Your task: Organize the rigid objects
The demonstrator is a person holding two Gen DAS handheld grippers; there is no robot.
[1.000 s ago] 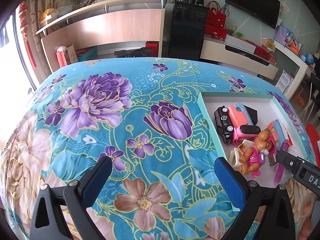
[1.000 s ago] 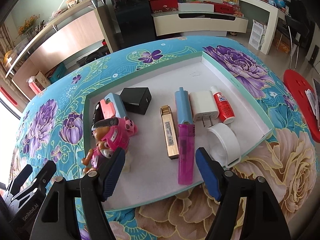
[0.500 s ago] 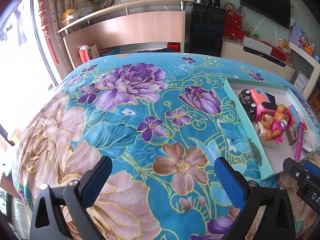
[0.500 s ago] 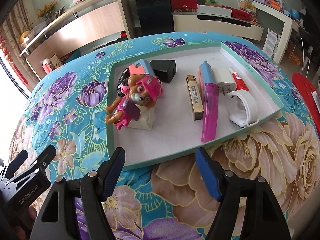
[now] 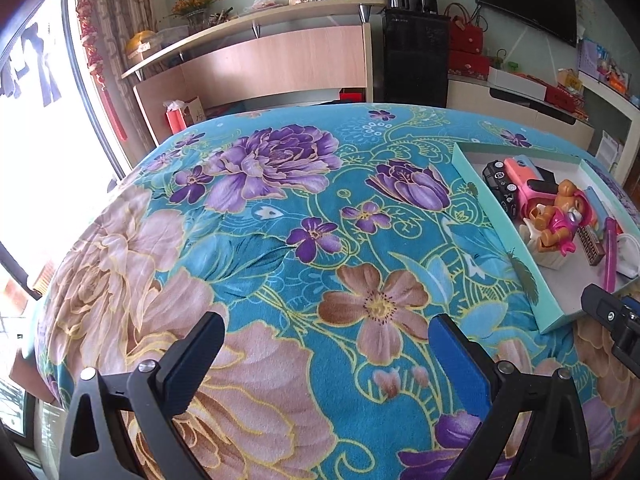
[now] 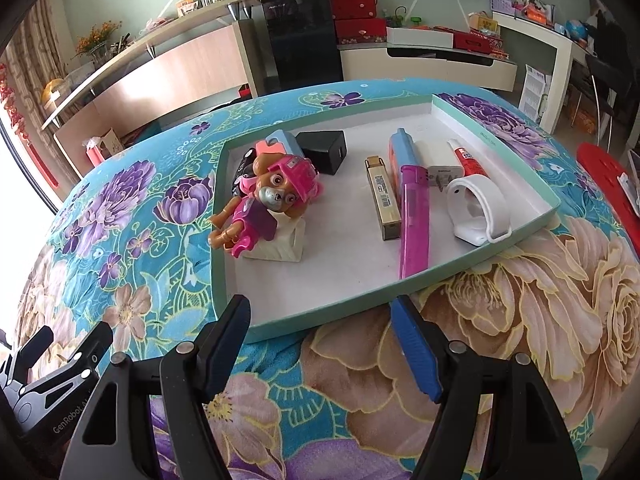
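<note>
A shallow teal-rimmed cardboard tray (image 6: pixel 516 222) with a white floor sits on the worktop (image 5: pixel 280 240), which is draped in a turquoise floral cloth. At the tray's left lies a pink-helmeted toy puppy figure (image 6: pixel 268 204) leaning on a cream block, with a black charger cube (image 6: pixel 324 152) behind it; to the right lie a gold rectangular lighter (image 6: pixel 383 198), a translucent magenta lighter (image 6: pixel 415 220), a white wall plug (image 6: pixel 438 158), a red-and-white glue tube (image 6: pixel 468 160) and a white tape roll (image 6: pixel 478 210). The right tool (image 6: pixel 320 334) hangs over the tray's near rim with its blue-padded jaws spread and nothing between them, and the left tool (image 5: pixel 326 350) is likewise spread wide over bare cloth, well left of the tray.
</note>
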